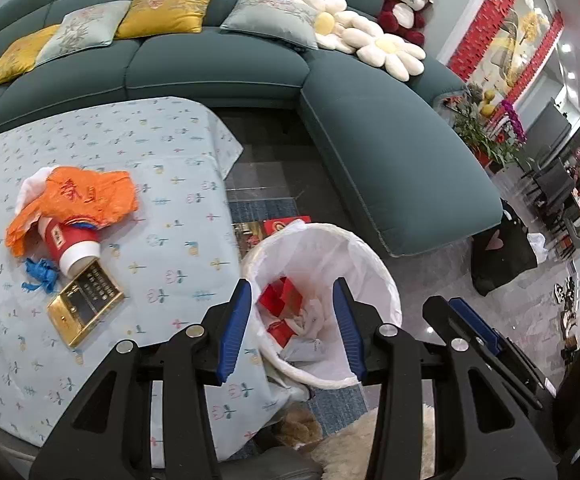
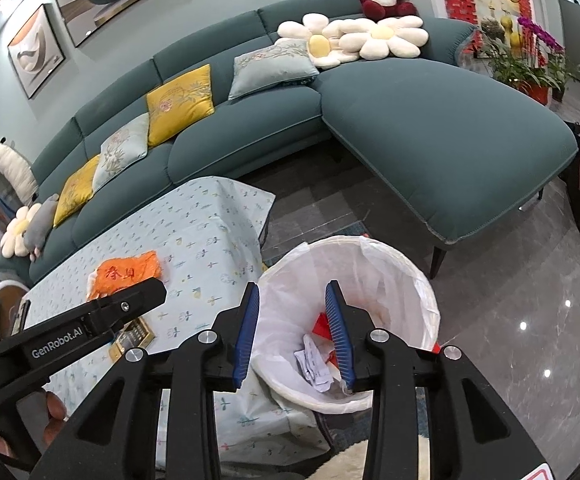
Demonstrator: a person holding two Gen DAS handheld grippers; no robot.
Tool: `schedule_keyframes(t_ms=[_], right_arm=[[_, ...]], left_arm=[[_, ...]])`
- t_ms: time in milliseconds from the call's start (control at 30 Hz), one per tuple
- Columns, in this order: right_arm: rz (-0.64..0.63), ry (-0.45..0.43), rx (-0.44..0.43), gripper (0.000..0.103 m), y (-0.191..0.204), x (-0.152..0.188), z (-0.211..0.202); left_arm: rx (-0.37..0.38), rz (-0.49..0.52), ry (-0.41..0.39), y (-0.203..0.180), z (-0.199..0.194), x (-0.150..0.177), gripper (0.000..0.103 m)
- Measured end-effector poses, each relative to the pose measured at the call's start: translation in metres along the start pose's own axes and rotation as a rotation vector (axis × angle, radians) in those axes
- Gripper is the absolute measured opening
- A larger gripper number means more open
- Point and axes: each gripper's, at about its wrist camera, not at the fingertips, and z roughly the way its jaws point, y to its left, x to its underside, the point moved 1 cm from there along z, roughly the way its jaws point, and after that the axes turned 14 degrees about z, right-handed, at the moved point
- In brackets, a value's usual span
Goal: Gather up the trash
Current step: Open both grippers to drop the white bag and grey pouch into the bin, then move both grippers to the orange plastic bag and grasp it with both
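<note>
Living room, teal sofa (image 2: 430,132) behind; desk (image 1: 178,184) under patterned cloth. White-lined trash bin (image 1: 374,256) on floor beside desk, red and white scraps inside. Left claw (image 1: 296,328) and right claw (image 2: 292,332) both spread wide, empty, over bin. Left on desk: orange bag (image 1: 86,200), red paper cup (image 1: 72,246), blue scrap (image 1: 42,274), gold box (image 1: 86,306). Judged step: between drops. Next: reach desk, grip remaining piece.

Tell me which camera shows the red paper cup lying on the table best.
The left wrist view: the red paper cup lies in full sight, partly under an orange plastic bag. In the right wrist view the left gripper's arm hides it.
</note>
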Motion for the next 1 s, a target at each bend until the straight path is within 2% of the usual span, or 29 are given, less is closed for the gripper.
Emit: schedule_keyframes(t_ms=[267, 400, 833, 1000], right_arm=[[-0.057, 0.009, -0.019, 0.04, 0.03, 0.011, -0.001], [-0.088, 0.022, -0.029, 0.04, 0.047, 0.019, 0.001], [-0.199, 0.086, -0.061, 0.04, 0.114, 0.047, 0.017], [-0.243, 0.115, -0.076, 0.046, 0.146, 0.057, 0.033]], left_arm=[[-0.043, -0.06, -0.01, 0.031, -0.014, 0.01, 0.042], [-0.085, -0.081, -0.028, 0.05, -0.024, 0.016, 0.052], [-0.174, -0.179, -0.046, 0.126, -0.05, 0.042, 0.052], [-0.21, -0.236, -0.044, 0.165, -0.056, 0.051, 0.053]])
